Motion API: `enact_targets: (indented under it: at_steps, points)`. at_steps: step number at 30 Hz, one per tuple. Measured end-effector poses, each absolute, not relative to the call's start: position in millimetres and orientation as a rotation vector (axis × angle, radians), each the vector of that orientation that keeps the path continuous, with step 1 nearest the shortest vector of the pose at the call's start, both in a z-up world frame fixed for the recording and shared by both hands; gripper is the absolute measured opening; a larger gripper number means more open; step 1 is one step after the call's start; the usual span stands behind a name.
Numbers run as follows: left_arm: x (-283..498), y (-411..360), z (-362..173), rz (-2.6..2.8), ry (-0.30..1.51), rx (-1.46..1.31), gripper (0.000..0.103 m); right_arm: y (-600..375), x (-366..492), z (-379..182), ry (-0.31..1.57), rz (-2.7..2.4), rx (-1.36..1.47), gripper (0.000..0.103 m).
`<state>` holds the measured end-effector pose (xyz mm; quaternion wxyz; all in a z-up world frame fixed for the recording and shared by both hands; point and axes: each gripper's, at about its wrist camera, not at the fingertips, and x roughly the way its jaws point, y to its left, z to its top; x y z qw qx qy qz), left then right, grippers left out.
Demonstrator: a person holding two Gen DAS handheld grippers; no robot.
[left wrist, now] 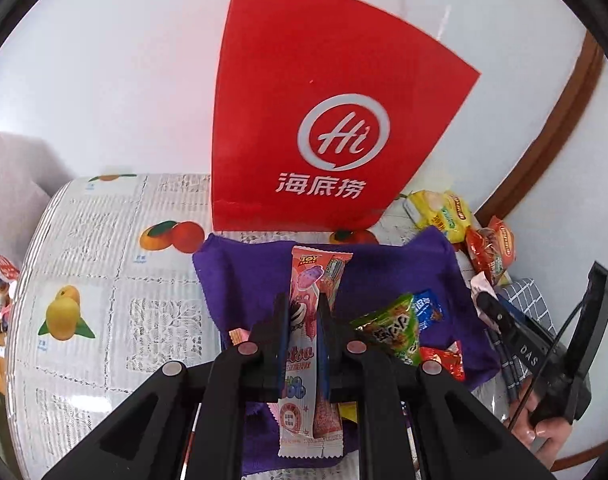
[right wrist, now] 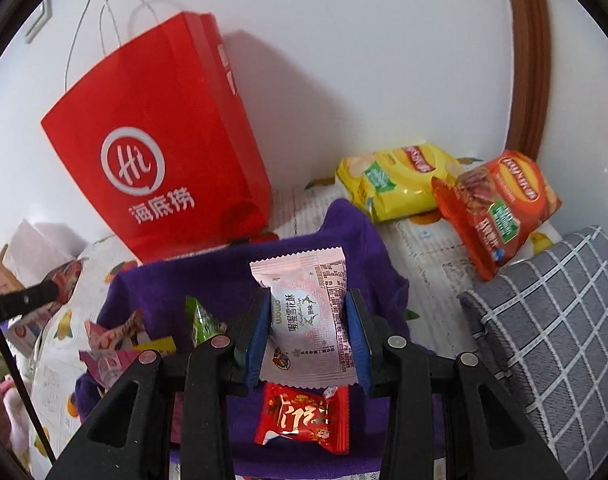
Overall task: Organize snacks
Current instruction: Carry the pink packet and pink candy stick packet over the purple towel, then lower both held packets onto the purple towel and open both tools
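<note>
Left gripper (left wrist: 302, 312) pinches a long pink lollipop packet (left wrist: 302, 344) between its blue pads, packet upright along the fingers, hanging over the purple cloth (left wrist: 244, 280). Right gripper (right wrist: 308, 320) clamps a pale pink nougat packet (right wrist: 304, 320) by its sides, also above the purple cloth. On the cloth in the left view: green snack packet (left wrist: 391, 330), blue packet (left wrist: 427, 308) just behind it, small red candy (left wrist: 443, 360) near the cloth's right edge. In the right view a red candy packet (right wrist: 304, 416) lies on the cloth right under the held nougat, with a green packet and pinkish wrappers (right wrist: 112, 344) to the left. Red paper bag (left wrist: 323, 120) stands upright behind the cloth, against the white wall. Yellow chip bag (right wrist: 399, 180) and orange chip bag (right wrist: 495, 208) lie right of the cloth, touching each other, on the fruit-print tablecloth (left wrist: 104, 280). Grey checked cushion (right wrist: 551, 320) at far right.
</note>
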<state>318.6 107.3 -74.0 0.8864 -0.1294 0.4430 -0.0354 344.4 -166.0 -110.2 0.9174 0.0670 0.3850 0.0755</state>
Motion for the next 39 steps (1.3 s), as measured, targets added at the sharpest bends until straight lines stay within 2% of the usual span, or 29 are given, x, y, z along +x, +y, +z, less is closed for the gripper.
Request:
enact_targets:
  at_steps: [11,36,39]
  points:
    - [320,115,-79,-0.059,0.94,-0.289,0.012,-169,353,-154,0.909,0.144,0.125,0.037]
    - [331,103,-101,-0.038,1.036,-0.292,0.012,-168,353,-154,0.909,0.146,0.106,0.039]
    - [331,102,-102,-0.038,1.041,-0.285,0.012,-168,351,-151,0.901,0.151,0.118,0.043]
